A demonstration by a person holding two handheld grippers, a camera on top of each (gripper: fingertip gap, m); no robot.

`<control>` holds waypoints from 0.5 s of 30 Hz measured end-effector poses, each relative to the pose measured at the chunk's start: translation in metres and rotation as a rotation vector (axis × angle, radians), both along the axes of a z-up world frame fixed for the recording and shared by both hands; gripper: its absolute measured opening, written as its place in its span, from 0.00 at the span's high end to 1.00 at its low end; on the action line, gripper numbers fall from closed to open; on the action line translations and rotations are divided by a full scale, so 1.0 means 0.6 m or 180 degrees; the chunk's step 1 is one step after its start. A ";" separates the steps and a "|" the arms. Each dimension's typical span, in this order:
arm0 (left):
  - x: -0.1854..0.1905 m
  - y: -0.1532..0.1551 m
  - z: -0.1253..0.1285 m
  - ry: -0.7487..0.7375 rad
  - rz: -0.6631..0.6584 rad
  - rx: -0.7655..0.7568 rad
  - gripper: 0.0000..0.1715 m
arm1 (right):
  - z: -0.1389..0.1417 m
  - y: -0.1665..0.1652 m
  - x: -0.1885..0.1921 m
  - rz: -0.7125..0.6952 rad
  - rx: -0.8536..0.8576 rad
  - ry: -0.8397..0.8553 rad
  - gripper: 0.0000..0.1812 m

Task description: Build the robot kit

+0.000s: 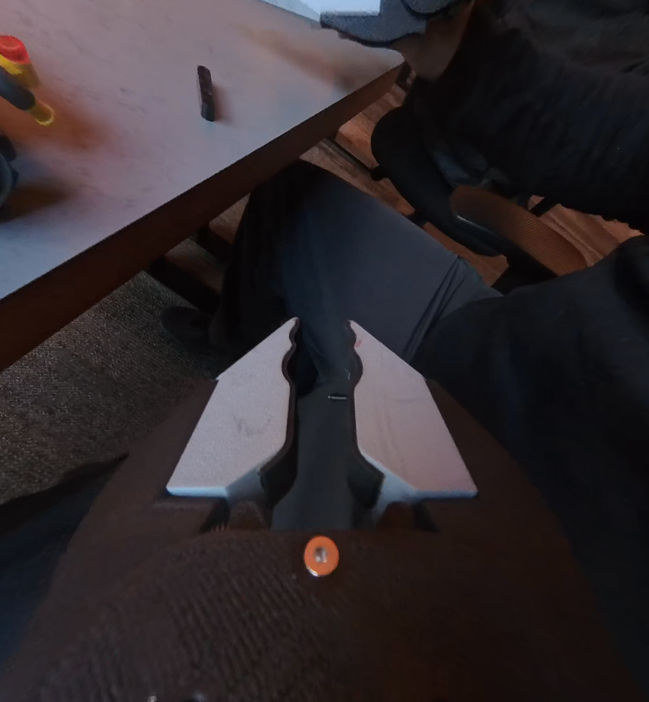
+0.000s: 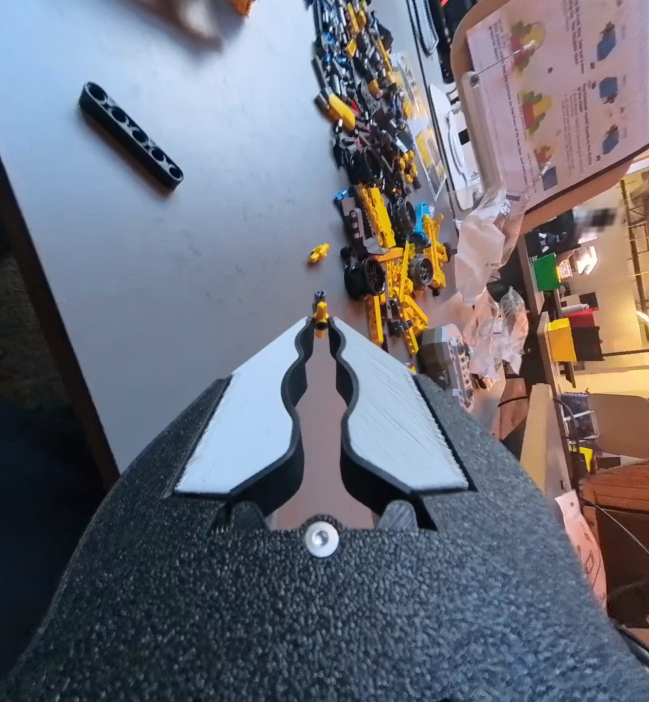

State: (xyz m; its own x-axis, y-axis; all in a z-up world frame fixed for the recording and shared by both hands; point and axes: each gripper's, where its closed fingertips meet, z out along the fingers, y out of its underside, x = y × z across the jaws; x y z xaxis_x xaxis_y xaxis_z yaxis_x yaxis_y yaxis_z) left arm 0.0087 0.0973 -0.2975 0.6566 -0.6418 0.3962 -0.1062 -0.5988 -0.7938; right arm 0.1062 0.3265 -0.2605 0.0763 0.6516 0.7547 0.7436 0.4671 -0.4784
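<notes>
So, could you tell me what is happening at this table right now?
A person holds a pair of tongs in each hand at a white table. The right tongs pinch a small yellow and black connector piece at their tips, beside a pile of yellow and black building parts. A black beam with holes lies apart. The left tongs hang open and empty below the table edge, over the person's leg.

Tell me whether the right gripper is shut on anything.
Shut: the right gripper pinches a small yellow connector piece between its fingertips above the table.
</notes>
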 end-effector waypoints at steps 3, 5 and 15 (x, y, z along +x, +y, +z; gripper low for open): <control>0.003 -0.002 0.008 0.0048 -0.0012 0.0062 0.89 | -0.007 0.006 0.000 0.0033 0.0023 -0.0112 0.96; 0.003 -0.002 0.011 0.0063 -0.0011 0.0087 0.89 | -0.009 0.009 0.001 0.0023 0.0032 -0.0161 0.96; 0.004 -0.013 0.011 0.0113 -0.0056 0.0058 0.89 | -0.027 0.008 0.009 0.0155 0.0161 -0.0529 0.96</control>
State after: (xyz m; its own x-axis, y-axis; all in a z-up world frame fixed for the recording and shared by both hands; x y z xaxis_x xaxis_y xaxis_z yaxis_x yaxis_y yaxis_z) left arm 0.0113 0.0895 -0.2910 0.6586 -0.6602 0.3610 -0.1449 -0.5820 -0.8002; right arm 0.1115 0.3313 -0.2767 -0.0830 0.6123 0.7862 0.7863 0.5249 -0.3259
